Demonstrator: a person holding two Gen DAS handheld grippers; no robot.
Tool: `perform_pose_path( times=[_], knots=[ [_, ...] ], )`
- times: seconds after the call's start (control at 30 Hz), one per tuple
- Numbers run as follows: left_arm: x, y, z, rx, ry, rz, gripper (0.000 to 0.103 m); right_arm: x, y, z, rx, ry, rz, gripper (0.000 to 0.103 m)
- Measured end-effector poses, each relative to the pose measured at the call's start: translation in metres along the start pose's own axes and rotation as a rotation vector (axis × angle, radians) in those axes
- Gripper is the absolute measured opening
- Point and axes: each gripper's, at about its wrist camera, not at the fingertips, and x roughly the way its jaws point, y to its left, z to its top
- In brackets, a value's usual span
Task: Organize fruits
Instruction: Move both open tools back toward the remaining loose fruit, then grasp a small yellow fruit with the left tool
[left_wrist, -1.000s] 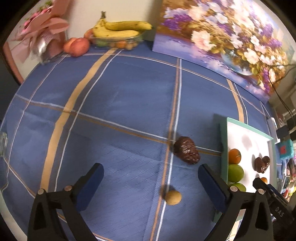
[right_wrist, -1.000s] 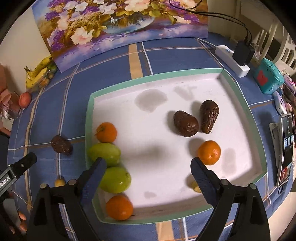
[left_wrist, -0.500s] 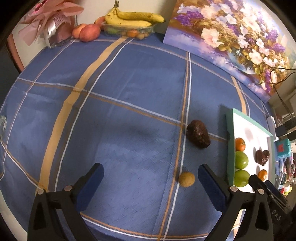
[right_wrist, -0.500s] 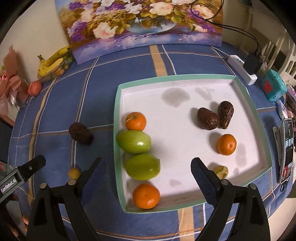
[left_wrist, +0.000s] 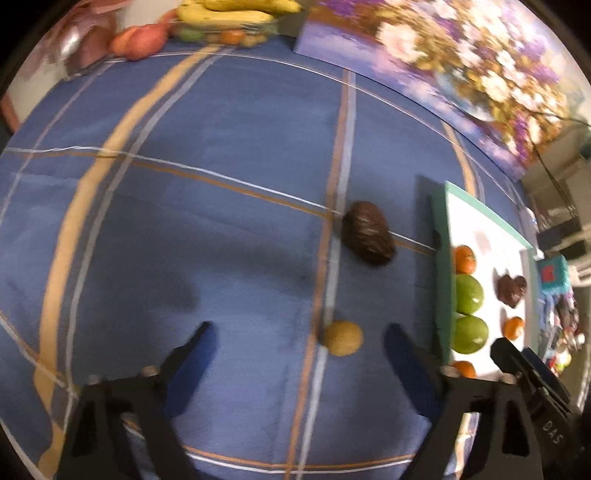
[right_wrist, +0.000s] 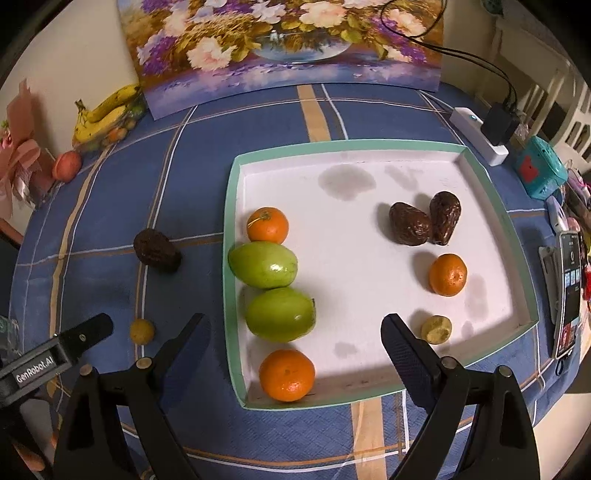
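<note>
The small round yellow-brown fruit (left_wrist: 341, 338) lies on the blue cloth of the counter (left_wrist: 221, 229), between the two blue pads of my left claw (left_wrist: 297, 341) and nearer to the right one. The jaws of this claw are closing, but the pads do not touch the fruit yet, so I hold nothing. A little farther from me, just beside the tray's left wall, the wrinkled dark brown fruit (left_wrist: 367, 232) also waits on the cloth.

The shallow white tray with the mint-green rim (right_wrist: 231, 206) already has most of the fruits. Along its left wall there is a row: a small orange mandarin (right_wrist: 267, 225), two smooth green oval fruits (right_wrist: 263, 265) that touch each other, and another orange mandarin (right_wrist: 287, 374) in the near corner. On the right side two wrinkled brown fruits (right_wrist: 424, 223) lean together, a third mandarin (right_wrist: 447, 274) lies below them, and one small yellowish fruit (right_wrist: 436, 329) is near the front wall.

My right claw (right_wrist: 295, 334) hangs over the tray, wide open and empty.

I judge the task is well advanced: eight pieces are in the tray and two are left outside. The kinds are not all together yet, so maybe some sorting inside also remains.
</note>
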Motion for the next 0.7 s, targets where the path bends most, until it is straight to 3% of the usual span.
perform_pose_path(
  times=[0.07,0.23,0.4,0.53,0.7],
  knots=[
    [0.004,-0.008,-0.001,0.025,0.013,-0.015,0.079,0.000,-0.003,0.000,0.007,0.001,0.003,0.093],
    [0.011,-0.018,0.000,0.054,0.043,-0.038,0.045,-0.001,-0.009,0.000,0.027,0.003,0.015,0.093],
    [0.020,-0.021,-0.001,0.058,0.066,-0.049,0.041,-0.001,-0.010,0.000,0.027,0.004,0.023,0.093],
    [0.025,-0.021,0.000,0.061,0.075,-0.055,0.027,-0.001,-0.010,0.000,0.026,0.004,0.024,0.093],
    [0.025,-0.023,0.001,0.050,0.067,-0.063,0.027,0.000,-0.010,-0.001,0.025,0.003,0.023,0.093]
  ],
)
